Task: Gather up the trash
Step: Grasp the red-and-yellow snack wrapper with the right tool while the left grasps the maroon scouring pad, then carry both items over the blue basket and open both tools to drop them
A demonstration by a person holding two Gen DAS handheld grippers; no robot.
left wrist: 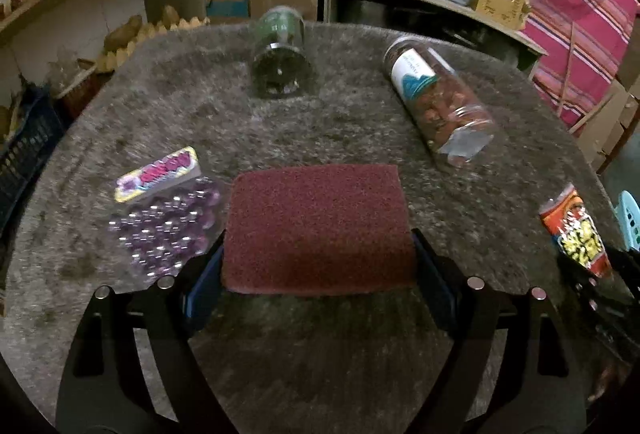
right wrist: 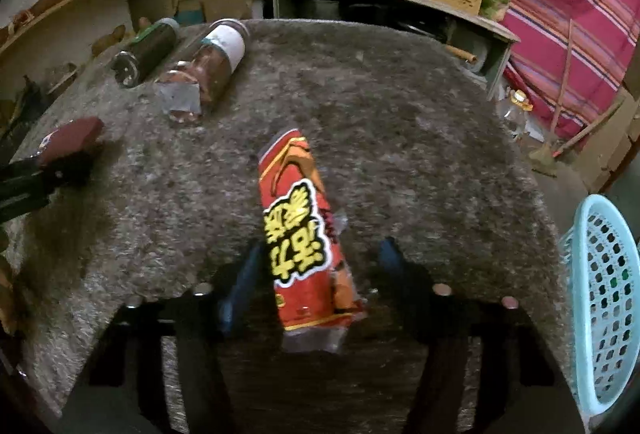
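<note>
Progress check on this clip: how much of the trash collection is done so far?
Done: nothing visibly; what shows of the blue basket holds no trash. In hand: the left gripper grips the maroon scouring pad; the right gripper straddles the red snack wrapper, not yet clamped. Left: the dark jar, the labelled jar and the bead packet, all lying on the table.

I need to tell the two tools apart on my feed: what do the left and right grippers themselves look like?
They look alike. The left gripper has two black, curved finger arms with blue pads on the inner faces and round silver studs on the linkage. The right gripper shows the same black arms, blue pads and silver studs. No cables, markings or sleeves are visible in either view.
</note>
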